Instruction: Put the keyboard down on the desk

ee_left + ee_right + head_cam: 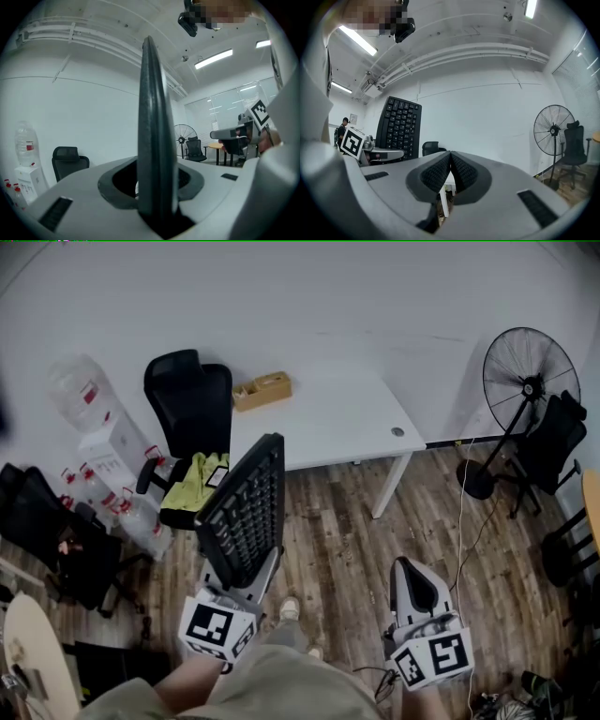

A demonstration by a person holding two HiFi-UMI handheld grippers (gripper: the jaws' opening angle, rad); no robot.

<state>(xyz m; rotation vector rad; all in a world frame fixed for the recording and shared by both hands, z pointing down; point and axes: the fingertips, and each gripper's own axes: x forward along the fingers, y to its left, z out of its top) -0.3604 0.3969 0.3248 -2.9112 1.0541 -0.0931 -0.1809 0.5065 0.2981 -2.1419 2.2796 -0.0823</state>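
The left hand-held gripper [246, 579] pinches the keyboard [246, 507] by its lower end, which is buried between the jaws. The keyboard stands on edge over the wooden floor [356, 549], short of the white bench [328, 418]. The right hand-held gripper [412, 568] is pressed together, empty.

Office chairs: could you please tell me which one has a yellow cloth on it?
The chair beside the white desk's left end; only its seat holds yellow cloth.

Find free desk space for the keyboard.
The white desk is bare between the cardboard box at its far-left corner and the cable grommet near the right edge. Crowded: that box, plus the black office chair at the left end.
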